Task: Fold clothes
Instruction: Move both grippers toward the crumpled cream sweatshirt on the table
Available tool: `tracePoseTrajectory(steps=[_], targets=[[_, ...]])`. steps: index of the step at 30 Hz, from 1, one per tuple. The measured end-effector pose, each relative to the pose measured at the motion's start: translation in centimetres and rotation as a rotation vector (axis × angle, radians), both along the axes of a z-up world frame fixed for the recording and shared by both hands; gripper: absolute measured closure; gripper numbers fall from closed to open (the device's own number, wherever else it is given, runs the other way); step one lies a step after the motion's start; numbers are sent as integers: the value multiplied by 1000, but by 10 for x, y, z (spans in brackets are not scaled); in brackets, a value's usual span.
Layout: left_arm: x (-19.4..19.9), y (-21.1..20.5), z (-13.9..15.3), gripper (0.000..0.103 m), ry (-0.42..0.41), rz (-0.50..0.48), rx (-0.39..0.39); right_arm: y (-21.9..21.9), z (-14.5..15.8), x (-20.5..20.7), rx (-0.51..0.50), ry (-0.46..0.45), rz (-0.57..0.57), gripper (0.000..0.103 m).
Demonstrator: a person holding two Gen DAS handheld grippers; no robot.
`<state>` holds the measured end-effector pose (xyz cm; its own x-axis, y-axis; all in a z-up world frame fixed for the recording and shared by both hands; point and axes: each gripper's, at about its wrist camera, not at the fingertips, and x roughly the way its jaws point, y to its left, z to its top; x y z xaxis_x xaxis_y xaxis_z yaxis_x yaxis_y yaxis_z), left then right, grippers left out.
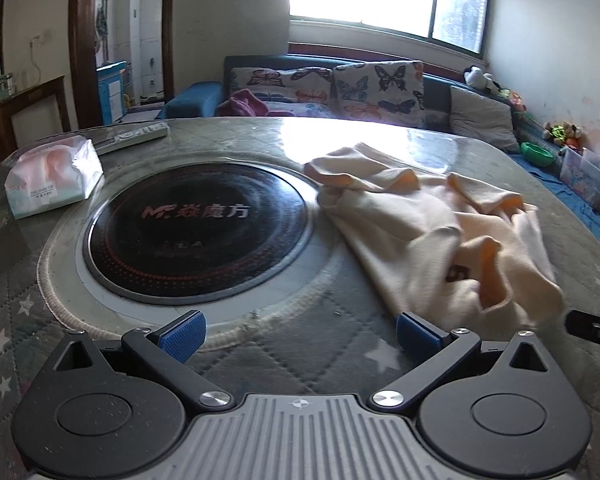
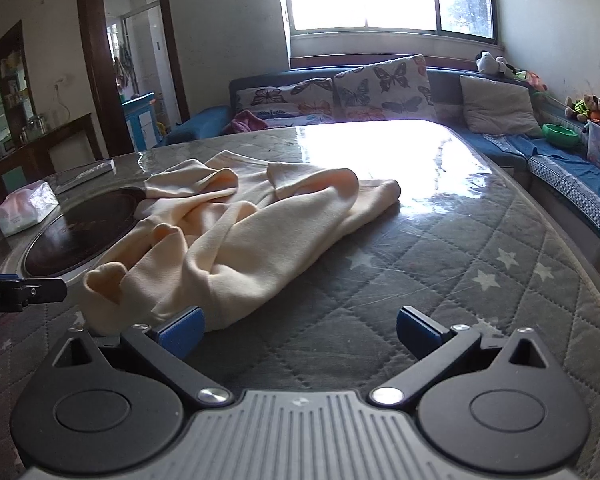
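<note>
A cream garment (image 1: 428,224) lies crumpled on the quilted table cover, its far edge beside a black round hotplate (image 1: 196,232). It also shows in the right wrist view (image 2: 236,236), bunched with folds. My left gripper (image 1: 300,336) is open and empty, just short of the garment's near edge. My right gripper (image 2: 300,330) is open and empty; its left pad (image 2: 182,330) sits at the garment's near hem. The right gripper's tip shows at the left view's right edge (image 1: 596,328); the left gripper's tip shows at the right view's left edge (image 2: 24,294).
A tissue pack (image 1: 52,180) and a remote control (image 1: 136,136) lie at the table's far left. A sofa with butterfly cushions (image 1: 340,88) stands behind the table. The quilted cover (image 2: 440,280) stretches right of the garment. The table edge curves at the right (image 2: 580,248).
</note>
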<state>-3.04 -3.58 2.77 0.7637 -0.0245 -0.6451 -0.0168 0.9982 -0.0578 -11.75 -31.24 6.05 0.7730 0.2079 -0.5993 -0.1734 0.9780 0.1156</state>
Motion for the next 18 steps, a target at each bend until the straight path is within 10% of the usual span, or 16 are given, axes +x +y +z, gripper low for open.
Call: tracePoseTrajectory(steps=[18], targets=[[-5, -23, 6, 0, 53, -64, 19, 10, 8, -13, 33, 13, 52, 0]])
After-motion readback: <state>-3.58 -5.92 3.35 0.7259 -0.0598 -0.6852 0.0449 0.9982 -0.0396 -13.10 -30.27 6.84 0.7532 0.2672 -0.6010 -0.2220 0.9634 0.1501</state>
